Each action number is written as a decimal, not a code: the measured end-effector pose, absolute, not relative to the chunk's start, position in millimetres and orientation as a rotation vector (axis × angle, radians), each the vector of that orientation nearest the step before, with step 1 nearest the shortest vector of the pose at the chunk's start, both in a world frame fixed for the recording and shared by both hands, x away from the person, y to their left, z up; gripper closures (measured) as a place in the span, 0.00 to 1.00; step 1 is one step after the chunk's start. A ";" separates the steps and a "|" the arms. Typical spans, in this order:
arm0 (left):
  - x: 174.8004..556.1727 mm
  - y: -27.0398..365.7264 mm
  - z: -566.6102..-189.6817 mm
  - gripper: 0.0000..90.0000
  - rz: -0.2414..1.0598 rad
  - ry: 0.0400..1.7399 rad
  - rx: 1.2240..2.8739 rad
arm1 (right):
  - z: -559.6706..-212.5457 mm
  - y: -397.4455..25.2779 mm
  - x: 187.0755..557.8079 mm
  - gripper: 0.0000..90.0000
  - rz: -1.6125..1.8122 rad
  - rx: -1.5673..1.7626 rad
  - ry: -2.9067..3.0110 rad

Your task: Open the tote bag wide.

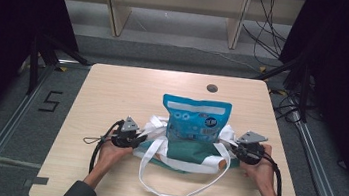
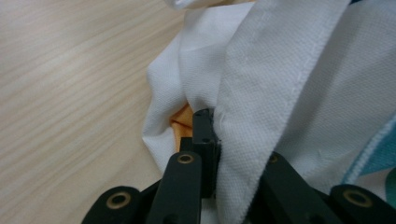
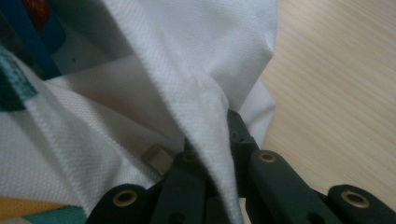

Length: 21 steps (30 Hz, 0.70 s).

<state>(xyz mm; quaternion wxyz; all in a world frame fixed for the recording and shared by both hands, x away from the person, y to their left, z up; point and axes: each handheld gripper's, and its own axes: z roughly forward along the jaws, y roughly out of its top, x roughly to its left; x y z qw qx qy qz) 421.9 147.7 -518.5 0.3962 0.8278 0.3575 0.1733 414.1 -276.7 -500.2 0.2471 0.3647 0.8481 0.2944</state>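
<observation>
A white and green cloth tote bag (image 1: 183,152) lies near the front middle of the wooden table (image 1: 113,90), its long white straps looping toward the front edge. A blue snack pouch (image 1: 195,115) stands partly inside the bag's mouth. My left gripper (image 1: 138,138) is shut on the bag's left rim; in the left gripper view its jaws pinch a white fabric edge (image 2: 252,107). My right gripper (image 1: 235,147) is shut on the right rim, and the right gripper view shows white cloth (image 3: 187,79) clamped between its jaws.
A round cable hole (image 1: 212,88) sits near the table's far edge. Wooden shelf legs (image 1: 117,10) and loose cables (image 1: 266,33) stand on the floor beyond. Metal rails (image 1: 14,118) run along both sides of the table.
</observation>
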 end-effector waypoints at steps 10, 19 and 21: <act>413.5 152.2 -497.0 0.55 0.562 0.996 2.146 | -480.6 -287.6 412.4 0.72 0.858 1.043 2.245; 404.7 147.3 -445.5 0.35 0.509 0.922 2.051 | -406.4 -297.2 374.0 0.58 1.257 1.082 2.096; 403.8 142.2 -439.3 0.34 0.505 0.917 2.024 | -397.4 -288.7 367.4 0.57 1.300 1.049 2.108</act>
